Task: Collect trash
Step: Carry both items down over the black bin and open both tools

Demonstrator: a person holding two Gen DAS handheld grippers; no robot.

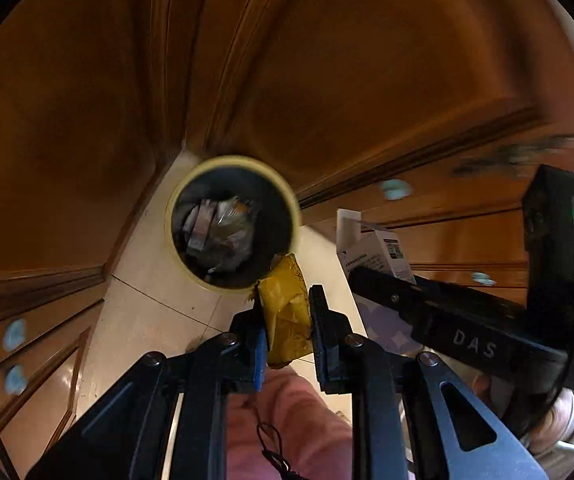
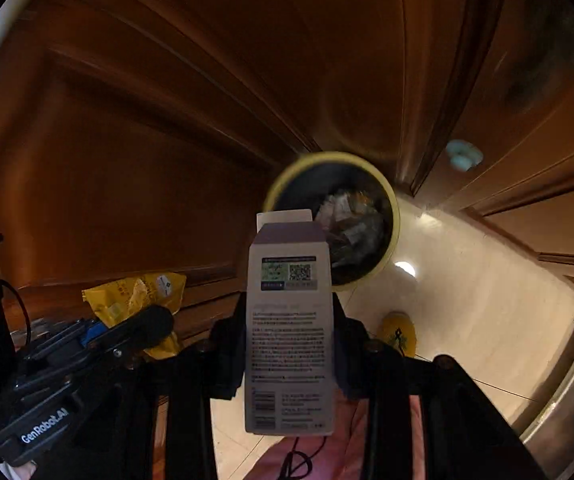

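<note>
Left wrist view showed the left claw (image 1: pixel 287 320) at the lower centre of the frame, its two black fingers clamped on a crumpled yellow wrapper (image 1: pixel 285 312). The wrapper stood upright between the pads, and its top edge overlapped the lower right rim of a round trash bin (image 1: pixel 175 200), seen from above in the middle of the frame. The bin had a pale yellow rim and a dark inside, with crumpled paper and plastic trash (image 1: pixel 219 232) already lying in it. It stood on a pale tiled floor (image 1: pixel 143 300), hemmed in by brown wooden cabinet fronts (image 1: pixel 327 80) that filled the upper part of the frame. At the right, the right claw (image 1: pixel 371 276) reached in from the side, holding a white printed carton (image 1: pixel 383 248).

Right wrist view showed the right claw (image 2: pixel 289 332) at the lower centre, closed on the white carton (image 2: pixel 289 340), which stood upright between the fingers with its printed text and a square code facing the camera. The carton's open top flap overlapped the lower left rim of the trash bin (image 2: pixel 395 216), which sat just above the centre of the frame. At the left, the left claw (image 2: pixel 135 328) held the yellow wrapper (image 2: pixel 135 292). A yellow slipper (image 2: pixel 397 332) lay on the floor (image 2: pixel 487 300) at the lower right of the bin. Pink fabric of the person's clothing (image 2: pixel 287 460) filled the bottom edge.
</note>
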